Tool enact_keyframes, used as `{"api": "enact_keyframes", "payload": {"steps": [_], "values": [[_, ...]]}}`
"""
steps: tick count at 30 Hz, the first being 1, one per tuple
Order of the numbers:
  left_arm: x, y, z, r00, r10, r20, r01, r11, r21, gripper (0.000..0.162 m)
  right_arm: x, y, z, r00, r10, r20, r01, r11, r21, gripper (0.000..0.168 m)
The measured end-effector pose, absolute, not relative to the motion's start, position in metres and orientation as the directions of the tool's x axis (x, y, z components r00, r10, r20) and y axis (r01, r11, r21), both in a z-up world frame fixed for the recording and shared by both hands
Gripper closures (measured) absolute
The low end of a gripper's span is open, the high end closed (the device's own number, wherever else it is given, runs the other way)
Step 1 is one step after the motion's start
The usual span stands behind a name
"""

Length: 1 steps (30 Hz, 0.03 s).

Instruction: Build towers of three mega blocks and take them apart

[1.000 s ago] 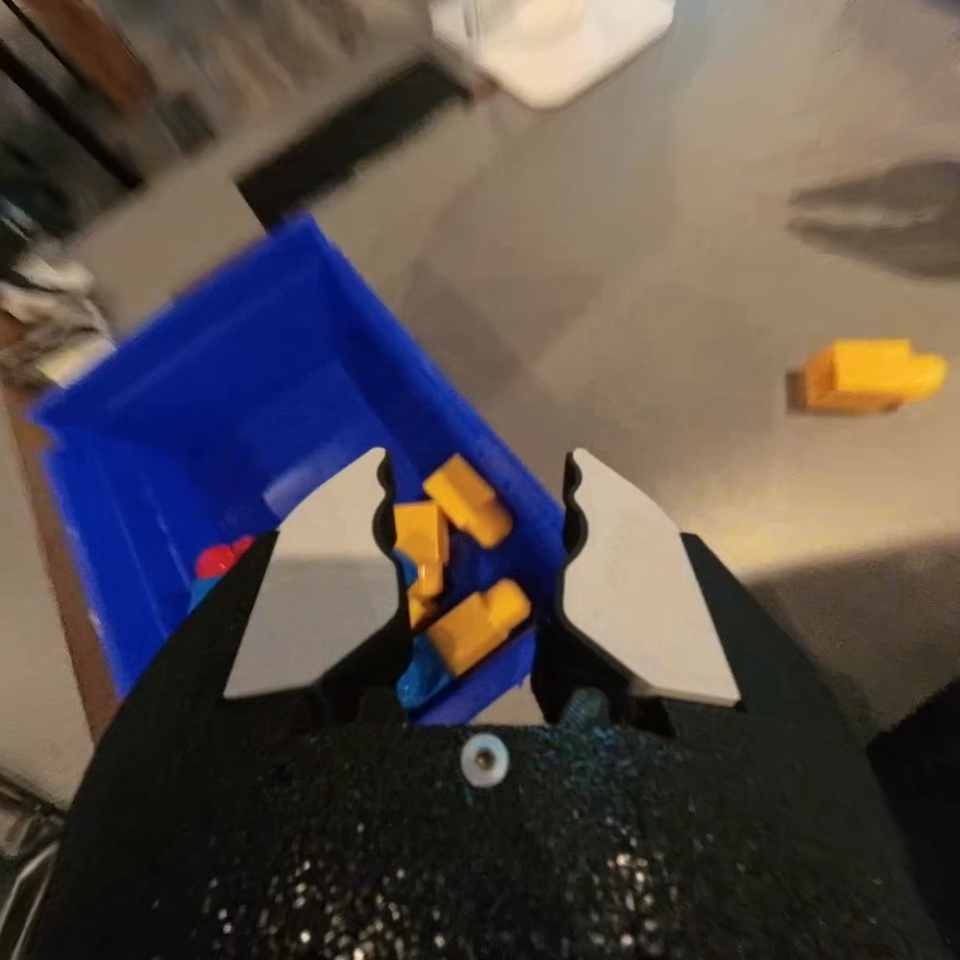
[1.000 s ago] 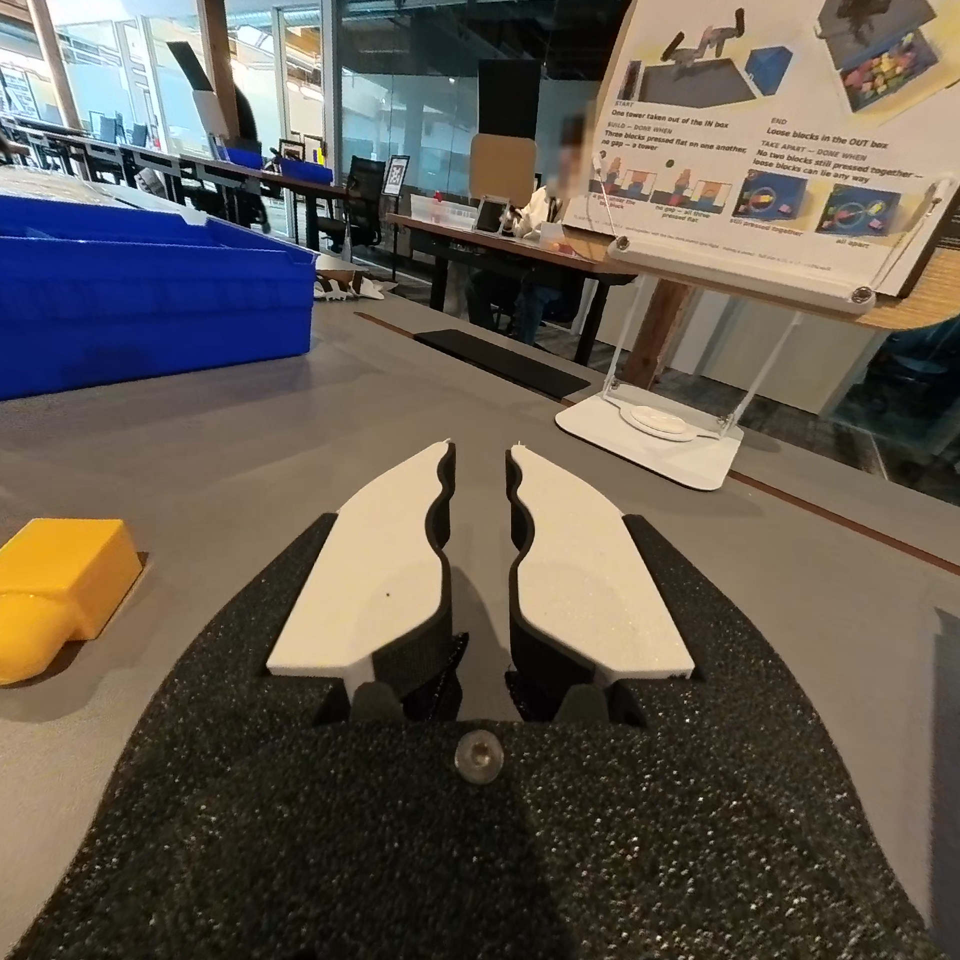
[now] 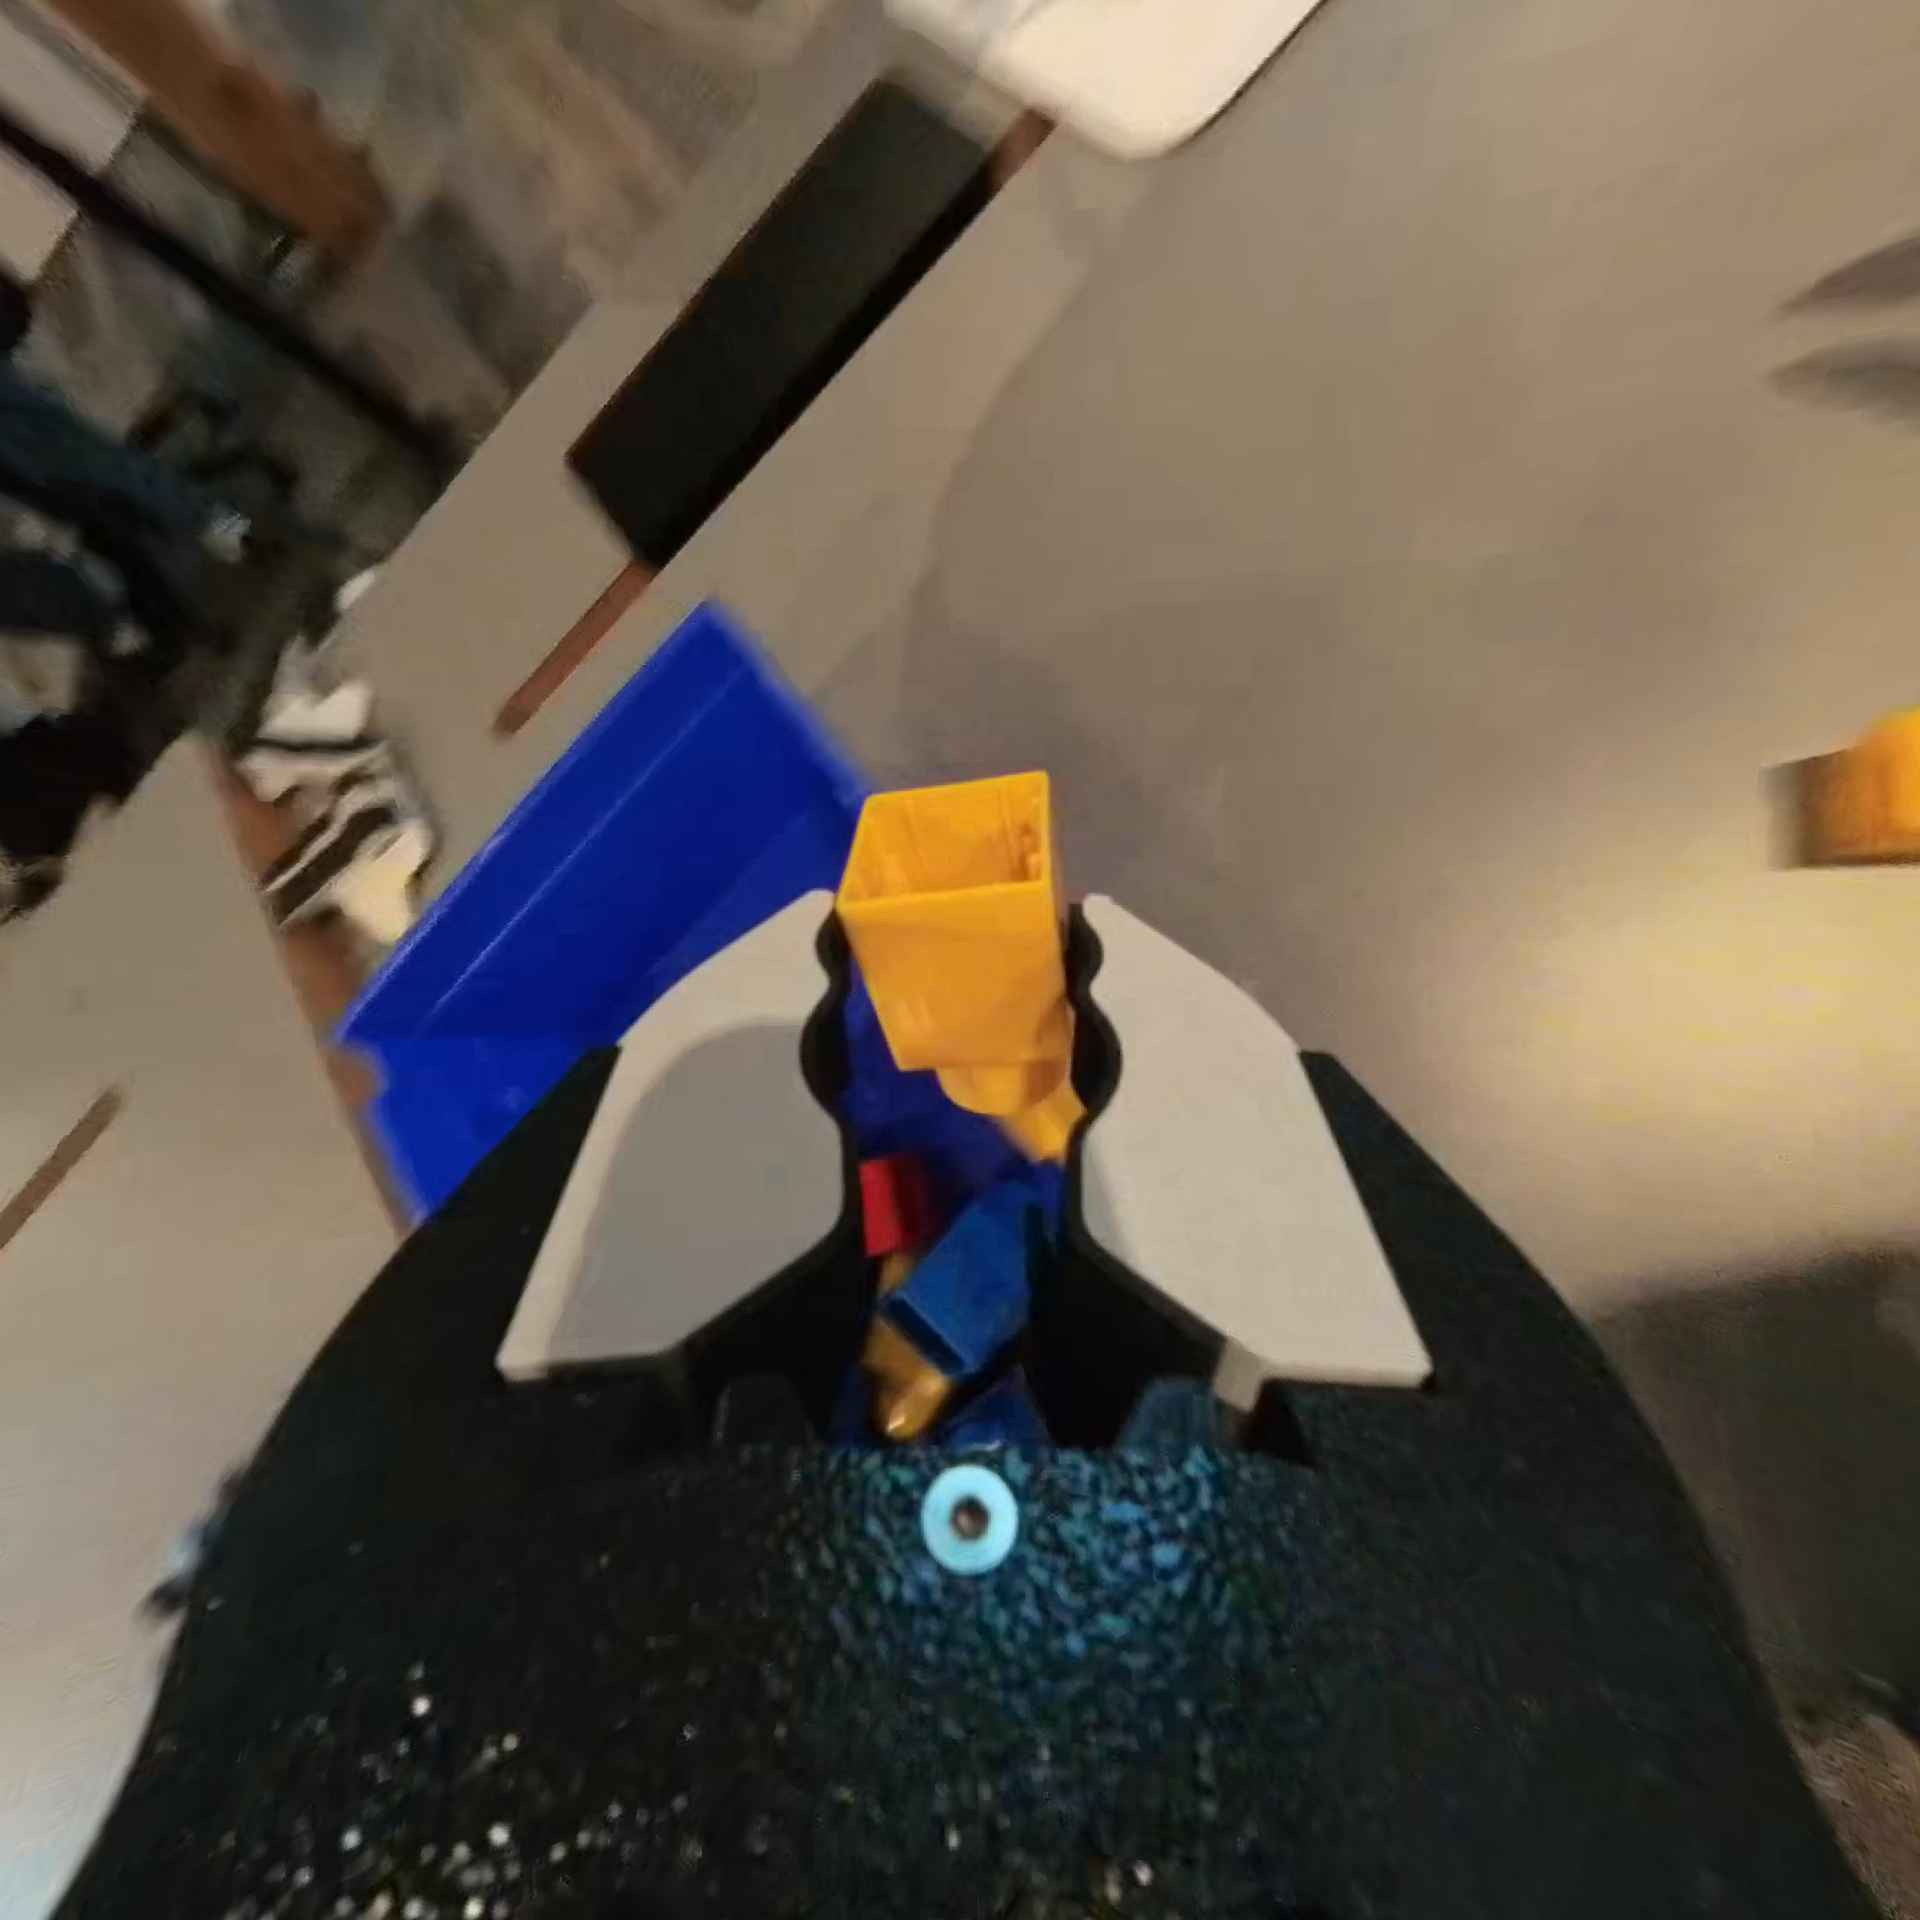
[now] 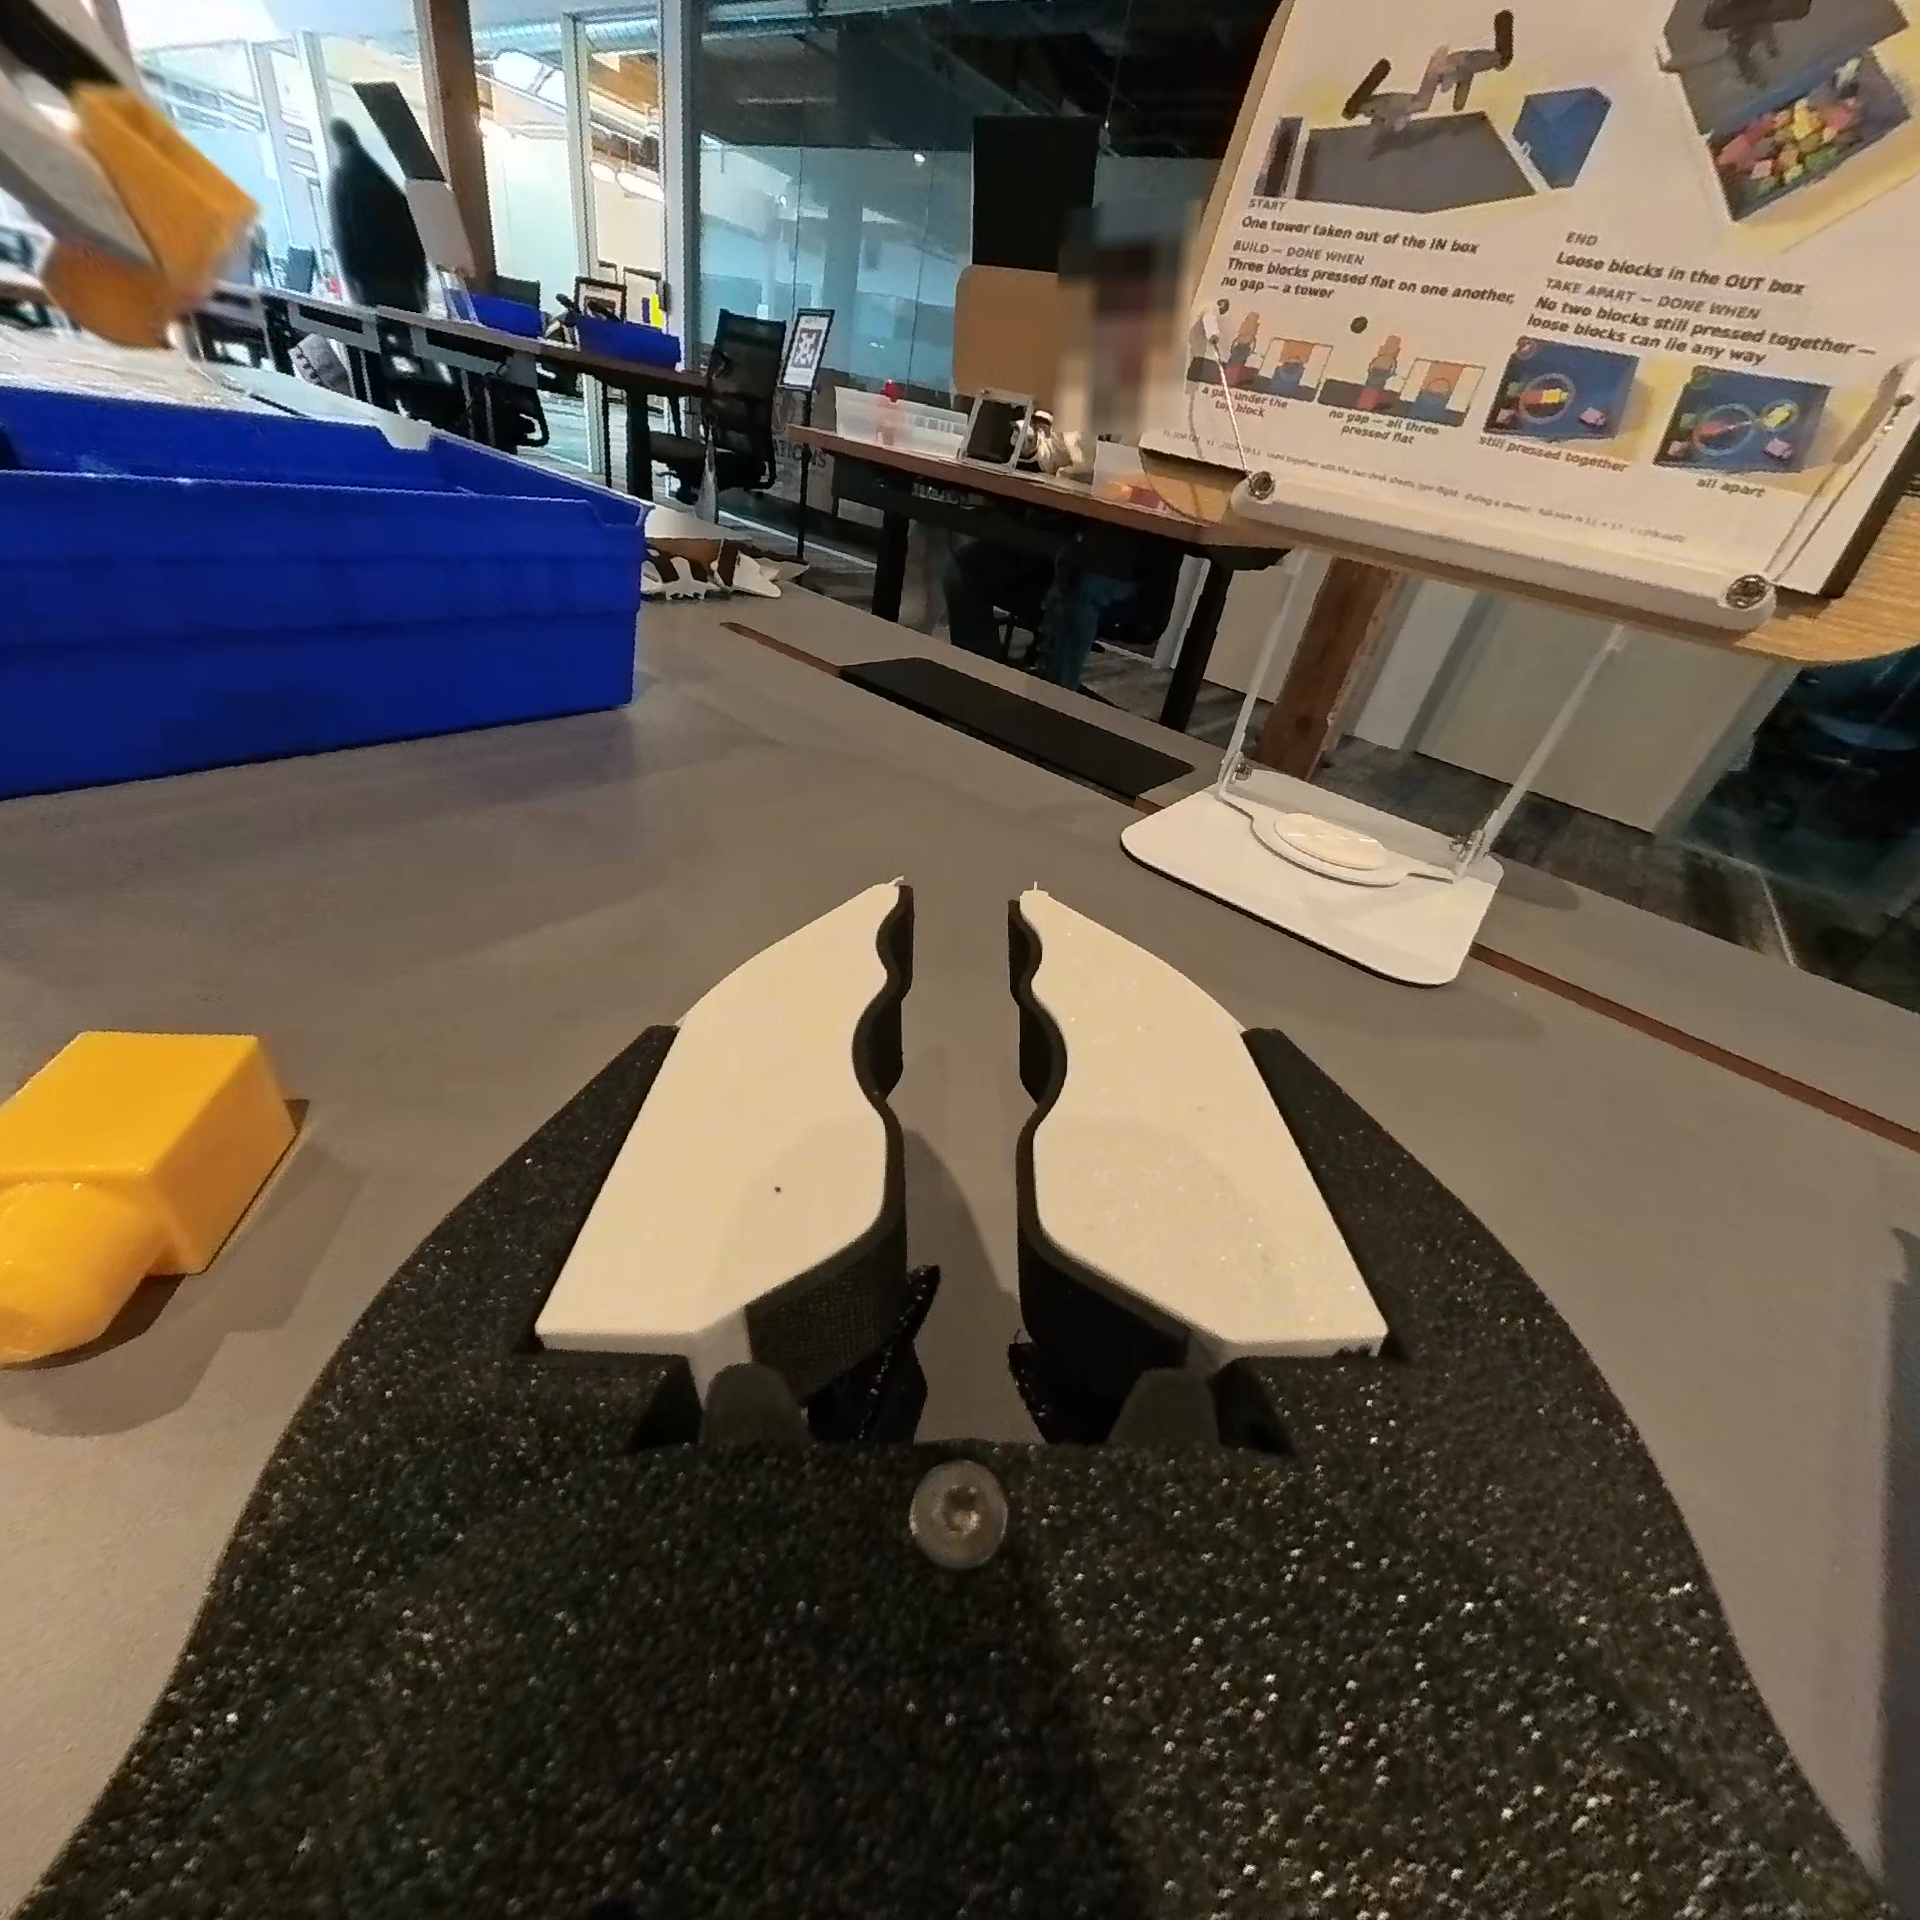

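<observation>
My left gripper point(image 3: 958, 920) is shut on a yellow mega block point(image 3: 951, 935) and holds it in the air above the blue bin point(image 3: 623, 935). The block's hollow underside faces away from the camera. Below it, in the bin, lie a red block point(image 3: 888, 1205) and a blue block point(image 3: 966, 1299). A second yellow block lies on its side on the grey table point(image 3: 1860, 800), also in the right wrist view point(image 4: 135, 1174). My right gripper point(image 4: 961, 925) sits low over the table, empty, its jaws a narrow gap apart. The left gripper with its block shows in that view's top left point(image 4: 156, 218).
The blue bin point(image 4: 312, 623) stands on the table at the far left. A white stand point(image 4: 1320, 894) with an instruction board is at the back right. A black strip point(image 4: 1018, 727) lies along the table's far edge. People and desks are beyond.
My left gripper was open over the bin's blocks; it has shut on a yellow block and lifted it out. The right gripper has not moved.
</observation>
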State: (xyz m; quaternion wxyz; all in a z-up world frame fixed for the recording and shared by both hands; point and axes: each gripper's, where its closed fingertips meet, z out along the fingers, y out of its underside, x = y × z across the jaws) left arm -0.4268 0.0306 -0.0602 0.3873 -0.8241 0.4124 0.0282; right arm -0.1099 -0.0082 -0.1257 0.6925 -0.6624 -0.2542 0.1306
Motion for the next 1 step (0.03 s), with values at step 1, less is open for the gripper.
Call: {"api": "enact_keyframes", "payload": {"steps": [1], "values": [[-0.4038, 0.0200, -0.0553, 0.638, -0.697, -0.328, -0.692, -0.334, -0.640, 0.123, -0.1099, -0.0083, -0.1257, 0.837, 0.518, 0.178, 0.155, 0.088, -0.984, 0.151]]}}
